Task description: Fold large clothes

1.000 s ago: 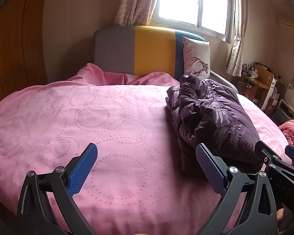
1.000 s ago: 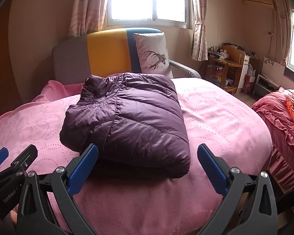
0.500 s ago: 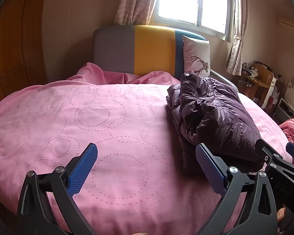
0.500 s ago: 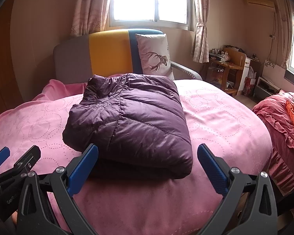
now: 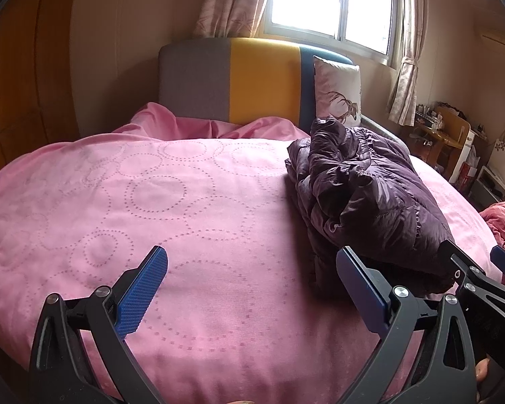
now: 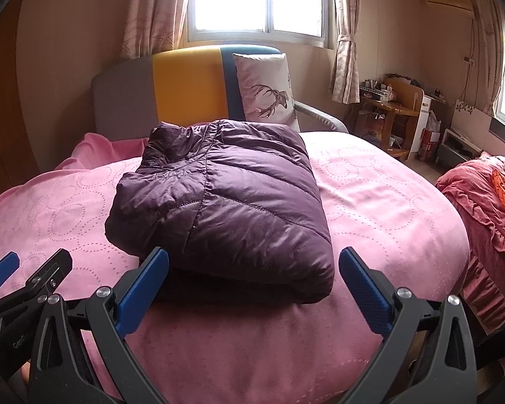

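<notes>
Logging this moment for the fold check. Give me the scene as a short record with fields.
garment: purple puffer jacket, folded into a compact bundle
surface: pink bedspread with dotted circles
jacket position: right half of the bed, collar end toward the headboard
left tool: open, empty, short of the jacket
right tool: open, empty, at the jacket's near edge
behind jacket: deer-print pillow

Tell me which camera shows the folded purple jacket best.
The right wrist view: the jacket lies centred, its whole quilted top visible. The left wrist view shows the jacket only side-on, at the right.
</notes>
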### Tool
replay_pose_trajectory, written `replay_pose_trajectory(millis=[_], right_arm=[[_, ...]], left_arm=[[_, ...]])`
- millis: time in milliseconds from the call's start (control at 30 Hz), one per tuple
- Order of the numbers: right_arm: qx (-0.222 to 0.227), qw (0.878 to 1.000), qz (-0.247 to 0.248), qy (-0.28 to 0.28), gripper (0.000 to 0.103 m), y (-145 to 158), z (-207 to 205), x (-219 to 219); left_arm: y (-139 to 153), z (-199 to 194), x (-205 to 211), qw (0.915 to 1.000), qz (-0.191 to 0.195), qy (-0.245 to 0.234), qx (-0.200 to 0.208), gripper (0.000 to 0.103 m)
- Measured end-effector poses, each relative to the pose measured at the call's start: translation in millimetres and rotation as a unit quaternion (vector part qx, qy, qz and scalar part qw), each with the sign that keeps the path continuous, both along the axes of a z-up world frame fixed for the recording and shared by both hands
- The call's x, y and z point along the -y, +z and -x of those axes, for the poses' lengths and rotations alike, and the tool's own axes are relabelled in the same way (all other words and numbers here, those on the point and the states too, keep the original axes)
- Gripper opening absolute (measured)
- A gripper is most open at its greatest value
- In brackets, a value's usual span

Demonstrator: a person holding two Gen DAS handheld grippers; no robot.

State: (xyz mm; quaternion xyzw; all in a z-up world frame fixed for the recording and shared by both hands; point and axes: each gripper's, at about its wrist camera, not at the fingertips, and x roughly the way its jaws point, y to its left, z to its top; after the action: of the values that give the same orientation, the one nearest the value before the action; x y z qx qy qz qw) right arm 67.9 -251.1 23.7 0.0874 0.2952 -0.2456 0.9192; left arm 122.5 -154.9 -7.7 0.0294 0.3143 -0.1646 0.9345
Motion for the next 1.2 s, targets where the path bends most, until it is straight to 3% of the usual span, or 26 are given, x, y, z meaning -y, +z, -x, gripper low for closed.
replay_pose_trajectory(millis=[300, 1200], right_arm=[[0.003, 1.0, -0.003, -0.022, 0.101, -1, 9, 9], [0.005, 1.0, 0.005, -0.003, 0.101, 0, 11, -5]], left_arm=[[-2, 0, 1, 1.0, -0.002, 0.001, -0.003, 0.099], [1, 3, -9, 1.0, 0.003, -0.001, 0.006, 0.099]])
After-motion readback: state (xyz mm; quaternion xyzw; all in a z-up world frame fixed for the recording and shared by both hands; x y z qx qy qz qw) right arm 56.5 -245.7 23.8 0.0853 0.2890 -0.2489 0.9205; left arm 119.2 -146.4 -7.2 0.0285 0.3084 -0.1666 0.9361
